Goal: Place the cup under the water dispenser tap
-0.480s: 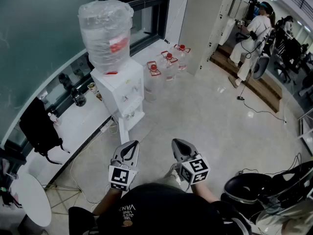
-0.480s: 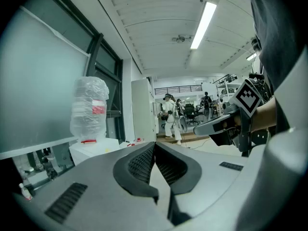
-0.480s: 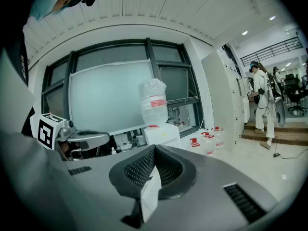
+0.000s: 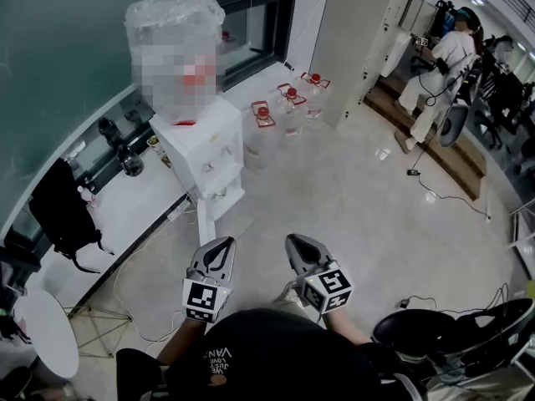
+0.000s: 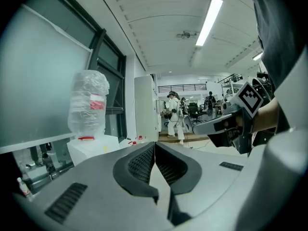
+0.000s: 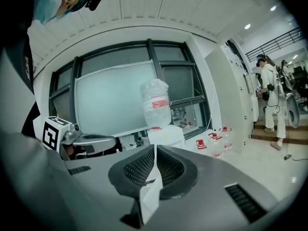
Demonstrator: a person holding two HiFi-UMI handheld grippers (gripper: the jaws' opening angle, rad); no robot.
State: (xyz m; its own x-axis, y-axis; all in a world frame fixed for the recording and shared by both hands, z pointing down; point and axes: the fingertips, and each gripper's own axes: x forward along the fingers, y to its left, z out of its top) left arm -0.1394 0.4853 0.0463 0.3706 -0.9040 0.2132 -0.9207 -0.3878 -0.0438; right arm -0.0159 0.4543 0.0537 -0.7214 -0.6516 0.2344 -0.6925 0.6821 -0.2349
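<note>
The white water dispenser (image 4: 209, 153) stands by the window wall, with a plastic-wrapped bottle (image 4: 175, 57) on top. In the head view my left gripper (image 4: 219, 253) and right gripper (image 4: 301, 249) hover side by side over the floor, well short of the dispenser. Both are shut with nothing between the jaws. From the left gripper (image 5: 154, 143) the dispenser (image 5: 94, 148) lies ahead to the left. Seen from the right gripper (image 6: 155, 148), the dispenser (image 6: 166, 134) is straight ahead. I cannot make out a cup in any view; the tap recess is too small to read.
Several red-capped water jugs (image 4: 284, 107) stand on the floor right of the dispenser. A black bag (image 4: 63, 211) and a white round table (image 4: 46, 341) are at the left. A black chair (image 4: 451, 332) sits at the lower right. A person in white (image 4: 439, 65) stands far off.
The head view has shifted slightly. Both grippers stay shut, side by side in about the same place.
</note>
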